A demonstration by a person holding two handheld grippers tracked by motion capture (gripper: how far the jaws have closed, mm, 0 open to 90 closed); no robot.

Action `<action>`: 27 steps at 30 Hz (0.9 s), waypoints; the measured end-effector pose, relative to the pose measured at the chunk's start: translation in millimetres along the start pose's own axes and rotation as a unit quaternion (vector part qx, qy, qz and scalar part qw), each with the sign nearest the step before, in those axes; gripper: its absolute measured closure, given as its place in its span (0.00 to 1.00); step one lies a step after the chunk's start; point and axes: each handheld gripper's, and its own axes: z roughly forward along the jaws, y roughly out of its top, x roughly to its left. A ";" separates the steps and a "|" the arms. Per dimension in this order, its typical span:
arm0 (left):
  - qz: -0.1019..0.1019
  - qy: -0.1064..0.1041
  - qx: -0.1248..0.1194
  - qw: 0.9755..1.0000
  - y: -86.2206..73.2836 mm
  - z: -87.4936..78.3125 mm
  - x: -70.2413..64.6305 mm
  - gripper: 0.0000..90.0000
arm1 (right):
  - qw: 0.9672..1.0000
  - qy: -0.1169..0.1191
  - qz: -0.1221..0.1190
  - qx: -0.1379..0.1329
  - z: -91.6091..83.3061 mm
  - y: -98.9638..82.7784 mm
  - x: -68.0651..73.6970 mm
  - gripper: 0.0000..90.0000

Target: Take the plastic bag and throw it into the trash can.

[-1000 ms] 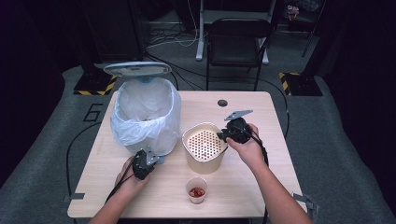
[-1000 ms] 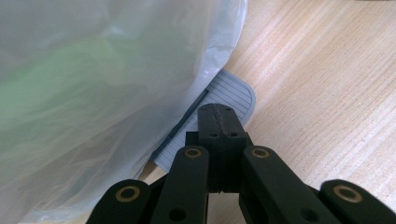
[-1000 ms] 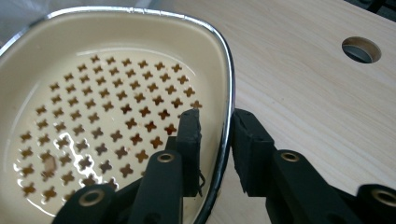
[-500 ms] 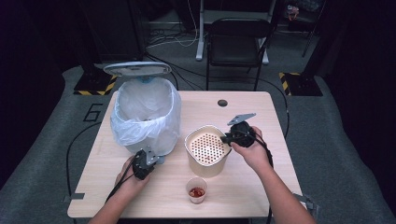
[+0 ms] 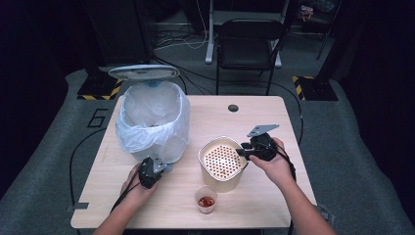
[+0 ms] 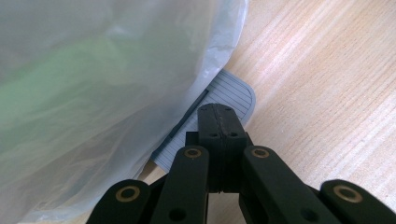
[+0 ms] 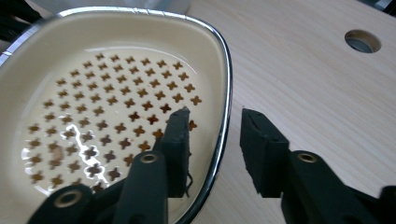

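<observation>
A cream container [image 5: 204,148] with a metal rim [image 7: 226,79] and a perforated insert [image 7: 107,112] stands mid-table. My right gripper [image 5: 241,152] straddles its right rim, one jaw inside and one outside. Its jaws have just been opening, and in the right gripper view [image 7: 215,126] a gap shows on both sides of the rim. A bin lined with a clear plastic bag [image 5: 152,117] stands at the left with its lid [image 5: 143,72] raised. My left gripper [image 5: 164,166] is shut, its tips [image 6: 219,114] resting on the bin's grey pedal [image 6: 231,91].
A small clear cup [image 5: 206,199] with red contents stands near the front edge, just before the container. The table has a round cable hole [image 5: 233,107] at the back. A black chair [image 5: 249,39] stands behind the table. Bare tabletop lies to the right of the container.
My right gripper and the container have shifted slightly toward the near right. The right jaws have parted from the rim. The left gripper has stayed on the pedal.
</observation>
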 end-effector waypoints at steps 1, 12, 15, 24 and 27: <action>0.000 0.000 0.000 1.000 0.0 0.0 -0.1 1.00 | 1.000 0.003 0.008 -0.018 -9.9 -1.0 2.7 0.62; 0.000 0.001 0.000 1.000 0.1 0.0 -0.2 1.00 | 0.998 0.015 0.020 -0.055 -52.8 -27.6 31.1 0.49; 0.000 0.001 0.001 1.000 0.1 -0.1 -0.4 1.00 | 0.998 0.019 0.024 -0.061 -59.3 -38.5 39.1 0.47; 0.002 0.003 0.002 1.000 0.2 -0.3 -0.6 1.00 | 0.997 0.046 0.033 -0.061 -61.3 -66.8 63.8 0.43; 0.001 0.005 0.003 1.000 0.4 -0.4 -0.6 1.00 | 0.996 0.057 0.029 -0.054 -51.7 -75.2 72.5 0.42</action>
